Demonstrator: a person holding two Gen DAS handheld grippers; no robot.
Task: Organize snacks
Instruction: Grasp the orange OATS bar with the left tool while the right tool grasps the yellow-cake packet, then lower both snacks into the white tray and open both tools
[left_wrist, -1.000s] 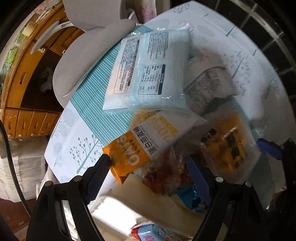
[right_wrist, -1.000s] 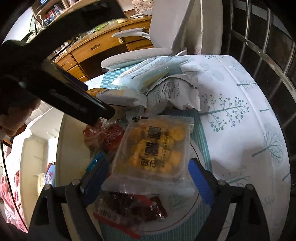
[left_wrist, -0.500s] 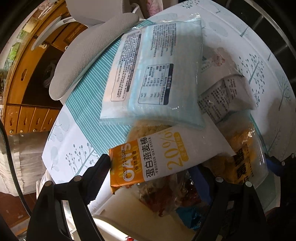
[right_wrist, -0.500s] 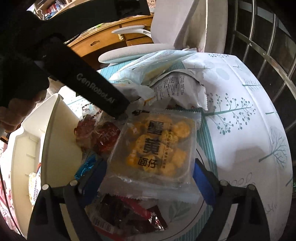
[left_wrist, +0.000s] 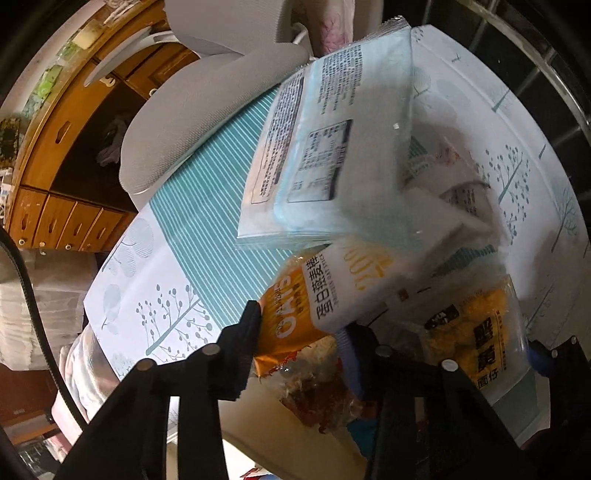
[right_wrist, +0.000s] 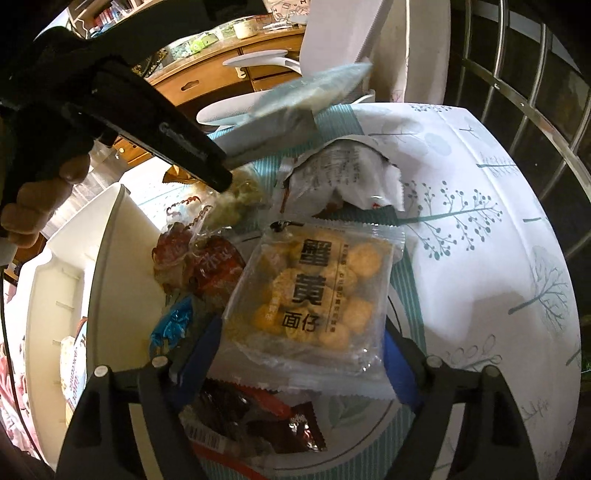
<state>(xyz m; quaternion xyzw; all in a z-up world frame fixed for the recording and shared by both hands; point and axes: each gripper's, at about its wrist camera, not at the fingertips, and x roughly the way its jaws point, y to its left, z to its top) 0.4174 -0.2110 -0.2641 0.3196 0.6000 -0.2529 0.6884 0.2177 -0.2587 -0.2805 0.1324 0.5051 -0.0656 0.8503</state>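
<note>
My left gripper (left_wrist: 301, 336) points straight down, its jaws closing, pads pressing the orange end of an orange-and-white oat bar pack (left_wrist: 332, 291). A pale blue flat pack (left_wrist: 332, 147) leans on that pack and tilts up off the table. The right wrist view shows the left gripper (right_wrist: 218, 181) with a hand on its handle, and the blue pack (right_wrist: 314, 92) raised. My right gripper (right_wrist: 303, 350) straddles a clear pack of yellow puffs (right_wrist: 314, 291). Its jaws are closing, with the blue pads just beside the pack's edges.
A white bin (right_wrist: 110, 258) stands left of the pile. Red wrapped sweets (right_wrist: 207, 262), a blue wrapper (right_wrist: 173, 321), a dark red pack (right_wrist: 258, 417) and a torn white pack (right_wrist: 343, 173) lie around. The tree-print tablecloth (right_wrist: 480, 221) is bare at right. A grey chair (left_wrist: 207, 110) stands behind.
The left jaws have come together on the oat bar pack, and the pale blue pack on it has tipped upward. The right jaws have narrowed a little around the yellow pack.
</note>
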